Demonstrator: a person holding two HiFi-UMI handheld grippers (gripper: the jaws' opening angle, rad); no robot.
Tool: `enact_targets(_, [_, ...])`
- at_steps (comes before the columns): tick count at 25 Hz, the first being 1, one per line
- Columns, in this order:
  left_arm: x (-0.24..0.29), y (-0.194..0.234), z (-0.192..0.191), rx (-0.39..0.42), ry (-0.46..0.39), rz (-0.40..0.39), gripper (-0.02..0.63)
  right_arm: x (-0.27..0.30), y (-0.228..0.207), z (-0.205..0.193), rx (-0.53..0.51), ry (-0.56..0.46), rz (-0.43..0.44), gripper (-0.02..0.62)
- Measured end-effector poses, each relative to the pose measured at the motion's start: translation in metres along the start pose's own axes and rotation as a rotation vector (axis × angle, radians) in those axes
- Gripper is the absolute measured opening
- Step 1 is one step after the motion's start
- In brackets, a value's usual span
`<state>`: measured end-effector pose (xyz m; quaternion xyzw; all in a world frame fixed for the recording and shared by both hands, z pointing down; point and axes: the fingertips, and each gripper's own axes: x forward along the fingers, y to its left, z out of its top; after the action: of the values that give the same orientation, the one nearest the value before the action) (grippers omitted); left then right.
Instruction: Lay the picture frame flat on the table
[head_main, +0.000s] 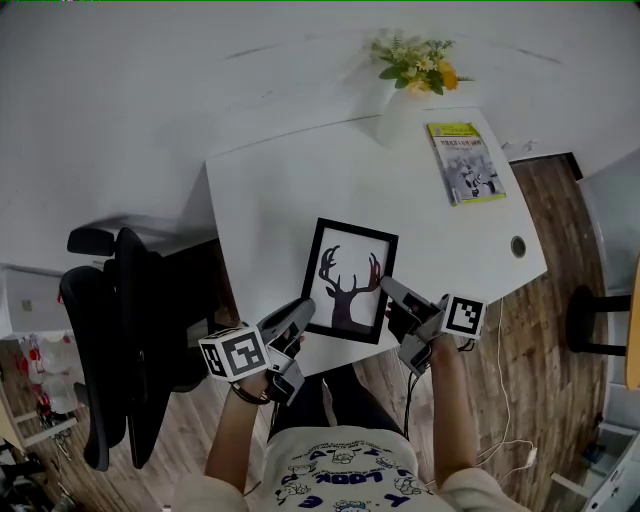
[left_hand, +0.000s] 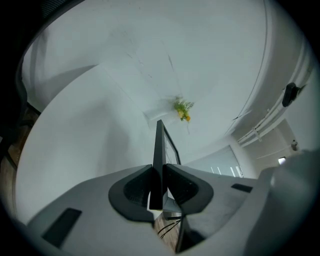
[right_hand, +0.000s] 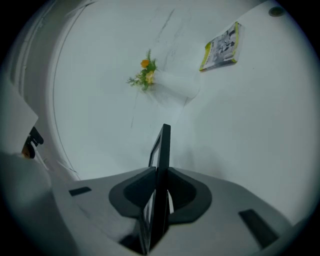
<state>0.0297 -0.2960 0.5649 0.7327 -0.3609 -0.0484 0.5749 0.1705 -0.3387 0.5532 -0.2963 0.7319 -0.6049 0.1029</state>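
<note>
A black picture frame (head_main: 350, 280) with a deer-head silhouette lies face up near the front edge of the white table (head_main: 270, 200). My left gripper (head_main: 300, 322) is shut on the frame's lower left edge, and my right gripper (head_main: 392, 296) is shut on its right side. In the left gripper view the frame's edge (left_hand: 159, 150) runs between the pads of the left gripper (left_hand: 161, 186). The right gripper view shows the frame's edge (right_hand: 163, 150) clamped the same way in the right gripper (right_hand: 161, 192).
A white vase with yellow flowers (head_main: 412, 68) stands at the table's far side, with a yellow-green booklet (head_main: 466, 162) to its right. A round cable hole (head_main: 518, 246) sits near the right edge. A black office chair (head_main: 120, 340) stands to the left on the wooden floor.
</note>
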Motion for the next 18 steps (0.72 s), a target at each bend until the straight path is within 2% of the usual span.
enact_targets(3, [0.006, 0.024, -0.011, -0.009, 0.024, 0.046, 0.087, 0.004, -0.031, -0.01, 0.017, 0.018, -0.076, 0.083])
enact_targets(6, [0.012, 0.04, -0.019, -0.02, 0.038, 0.071, 0.089, 0.006, -0.054, -0.02, 0.088, 0.027, -0.15, 0.083])
enact_targets(13, [0.015, 0.063, -0.03, 0.0, 0.071, 0.137, 0.089, 0.014, -0.085, -0.036, 0.125, 0.068, -0.21, 0.083])
enact_targets(18, [0.018, 0.075, -0.035, 0.04, 0.101, 0.172, 0.089, 0.016, -0.101, -0.046, 0.096, 0.111, -0.268, 0.083])
